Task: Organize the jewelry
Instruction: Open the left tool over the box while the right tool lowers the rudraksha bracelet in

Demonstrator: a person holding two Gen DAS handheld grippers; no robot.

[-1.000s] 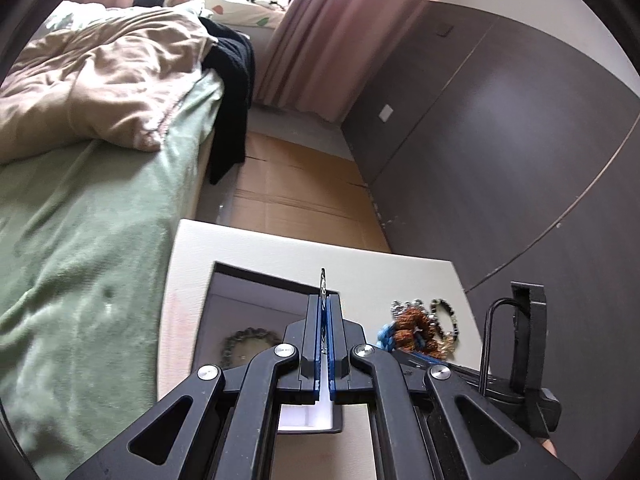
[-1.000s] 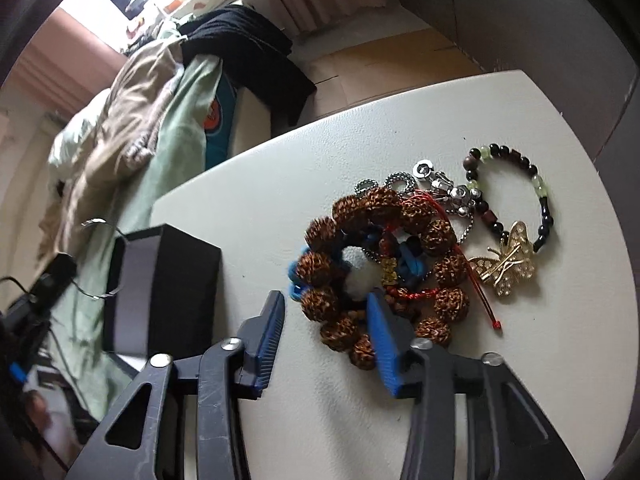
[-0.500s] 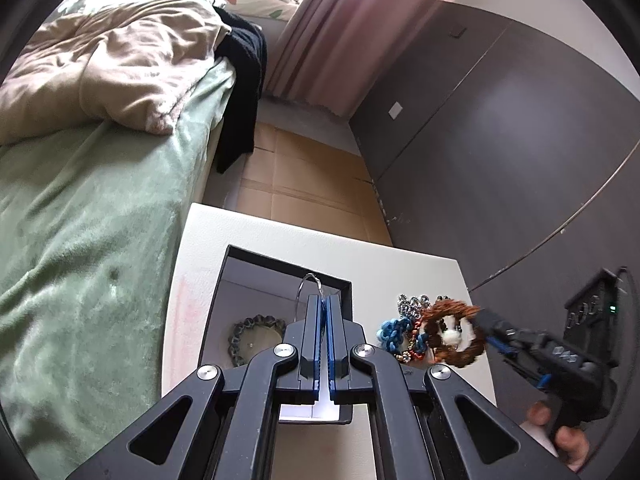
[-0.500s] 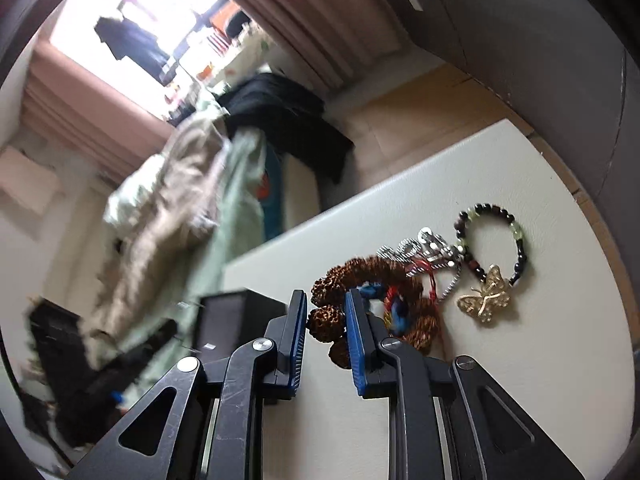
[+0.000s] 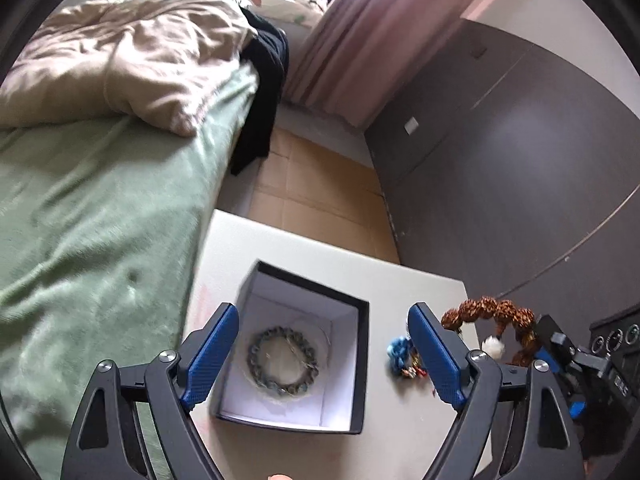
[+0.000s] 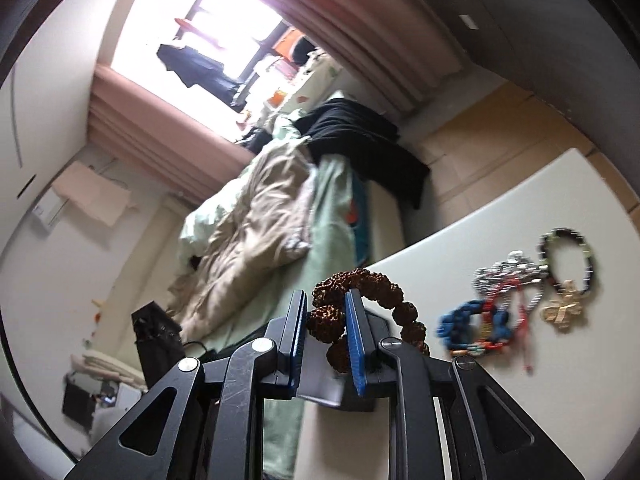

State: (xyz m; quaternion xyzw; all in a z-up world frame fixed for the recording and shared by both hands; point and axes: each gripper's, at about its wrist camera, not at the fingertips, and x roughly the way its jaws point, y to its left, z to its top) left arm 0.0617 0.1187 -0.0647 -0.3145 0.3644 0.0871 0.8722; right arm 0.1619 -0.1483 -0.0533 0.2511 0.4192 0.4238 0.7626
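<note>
Left gripper (image 5: 324,354) hangs above the black box (image 5: 362,364) with its jaws spread wide and nothing between them; a grey bead bracelet (image 5: 283,360) lies inside on the white lining. Further right, the right gripper (image 6: 326,334) pinches the brown seed bracelet (image 6: 362,282), lifted clear of the table (image 6: 480,248), other jewelry (image 6: 516,296) scattered beyond.

No readable text, label, brand or number for you in either view. Black box (image 5: 362,364) on table (image 5: 404,288): bare walls, no print. Dark device at right edge of left wrist view (image 5: 614,356): round dials, marks too blurred to read. Wall plate on dark panel (image 5: 411,125): blank.
</note>
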